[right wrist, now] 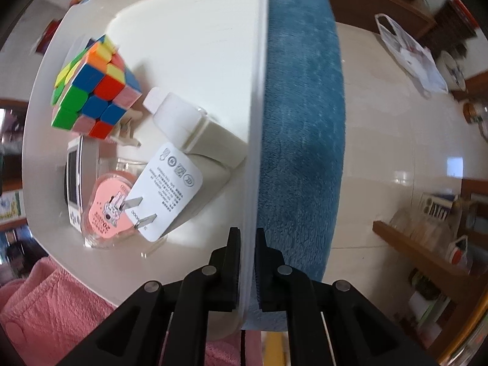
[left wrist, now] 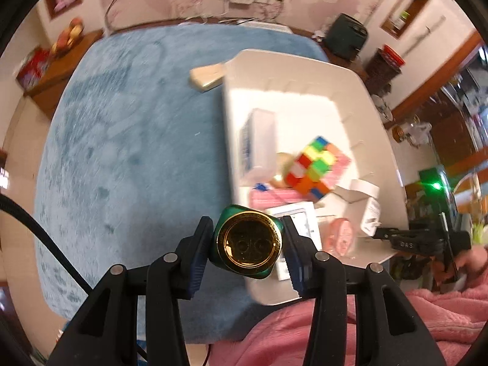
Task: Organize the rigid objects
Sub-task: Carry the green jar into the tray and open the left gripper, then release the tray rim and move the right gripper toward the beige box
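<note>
Left gripper (left wrist: 247,245) clamps a green bottle with a gold cap (left wrist: 248,242) above the near corner of the white bin (left wrist: 308,67), which holds a Rubik's cube (left wrist: 314,167), white charger (right wrist: 170,192) and pink round case (right wrist: 111,210). Right gripper (right wrist: 247,262) pinches the bin's rim on the blue cushion (left wrist: 131,152); a beige block (left wrist: 206,76) lies beside the bin.

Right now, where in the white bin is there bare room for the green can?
Far half of the bin beyond the cube is bare. Near end is crowded: charger, pink case, small screen.
</note>
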Available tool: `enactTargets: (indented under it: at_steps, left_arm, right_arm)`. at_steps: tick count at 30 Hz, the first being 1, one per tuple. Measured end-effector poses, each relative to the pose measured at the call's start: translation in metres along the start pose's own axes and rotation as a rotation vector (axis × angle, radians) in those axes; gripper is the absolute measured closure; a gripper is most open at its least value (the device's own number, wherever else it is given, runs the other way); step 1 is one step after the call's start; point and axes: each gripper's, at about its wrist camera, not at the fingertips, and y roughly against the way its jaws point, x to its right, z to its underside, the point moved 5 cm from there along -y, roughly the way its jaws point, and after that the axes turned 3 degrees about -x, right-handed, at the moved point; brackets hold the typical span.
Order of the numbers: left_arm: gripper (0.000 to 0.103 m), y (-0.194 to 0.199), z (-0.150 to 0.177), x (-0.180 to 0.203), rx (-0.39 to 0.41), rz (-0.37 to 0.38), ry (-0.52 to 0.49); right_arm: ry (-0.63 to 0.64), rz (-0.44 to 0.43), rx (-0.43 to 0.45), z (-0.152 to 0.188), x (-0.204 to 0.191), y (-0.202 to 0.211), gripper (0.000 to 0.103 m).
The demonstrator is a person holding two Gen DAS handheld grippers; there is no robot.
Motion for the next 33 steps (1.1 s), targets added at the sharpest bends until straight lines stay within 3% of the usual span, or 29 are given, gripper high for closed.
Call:
enactTargets:
  at_steps: [7, 18, 22, 23, 25, 27, 29, 33]
  left_arm:
    - [0.055, -0.003, -0.004, 0.046, 0.023, -0.017, -0.087]
    - [0.054, -0.022, -0.01, 0.084, 0.023, 0.014, -0.156]
    - [0.031, -0.016, -0.011, 0.087, 0.059, 0.001, -0.174]
    - [0.03, -0.013, -0.012, 0.086, 0.072, -0.002, -0.173]
    - [0.027, -0.008, -0.014, 0.081, 0.088, -0.004, -0.164]
    - [0.026, -0.005, -0.016, 0.075, 0.098, -0.008, -0.147]
    - [0.026, -0.001, -0.018, 0.064, 0.104, -0.009, -0.119]
    - [0.025, 0.005, -0.022, 0.042, 0.108, -0.011, -0.05]
  right_arm:
    - [0.134, 0.04, -0.01, 0.002, -0.014, 0.002, 0.092]
    - [0.162, 0.023, -0.014, -0.001, -0.014, 0.006, 0.091]
    - [0.139, 0.009, 0.004, -0.001, -0.009, 0.008, 0.09]
    - [0.131, 0.004, 0.006, 0.0, -0.007, 0.008, 0.09]
    - [0.102, -0.004, 0.01, 0.001, -0.004, 0.01, 0.085]
    - [0.073, -0.02, 0.009, 0.004, -0.001, 0.011, 0.065]
    - [0.045, -0.035, 0.006, 0.006, 0.003, 0.014, 0.054]
    - [-0.028, -0.041, 0.02, 0.01, 0.009, 0.025, 0.044]
